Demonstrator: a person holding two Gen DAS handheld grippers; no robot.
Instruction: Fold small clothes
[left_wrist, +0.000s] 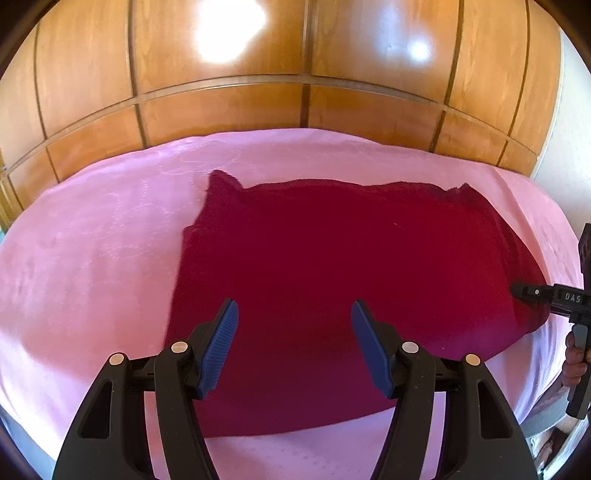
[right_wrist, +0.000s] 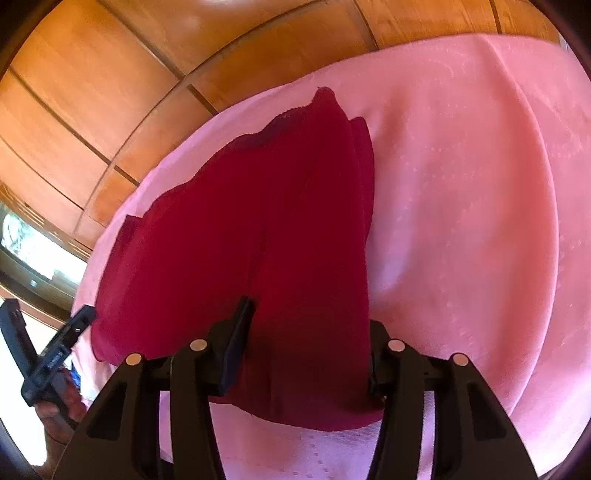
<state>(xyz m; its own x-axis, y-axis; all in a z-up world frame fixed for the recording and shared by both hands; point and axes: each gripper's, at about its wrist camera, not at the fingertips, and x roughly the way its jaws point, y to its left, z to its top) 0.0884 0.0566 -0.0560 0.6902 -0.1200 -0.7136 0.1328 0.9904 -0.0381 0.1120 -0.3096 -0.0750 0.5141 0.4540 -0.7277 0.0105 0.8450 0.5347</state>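
A dark red garment (left_wrist: 332, 258) lies spread flat on a pink bedcover (left_wrist: 92, 258). My left gripper (left_wrist: 294, 308) hovers over the garment's near part, its blue pads (left_wrist: 221, 339) wide apart with nothing between them. In the right wrist view the garment (right_wrist: 240, 221) runs away from me, and my right gripper (right_wrist: 306, 317) straddles its near corner. Its left finger (right_wrist: 240, 332) rests on top of the cloth, while the cloth's edge hides the right fingertip. A wide gap still shows between the jaws. The left wrist view shows the right gripper (left_wrist: 521, 290) at the garment's right edge.
Wooden wardrobe panels (left_wrist: 221, 103) stand close behind the bed. A bright window (right_wrist: 33, 240) is off to the left in the right wrist view. A person's hand (left_wrist: 574, 358) holds the right gripper's handle. Bare pink bedcover (right_wrist: 461, 221) stretches right of the garment.
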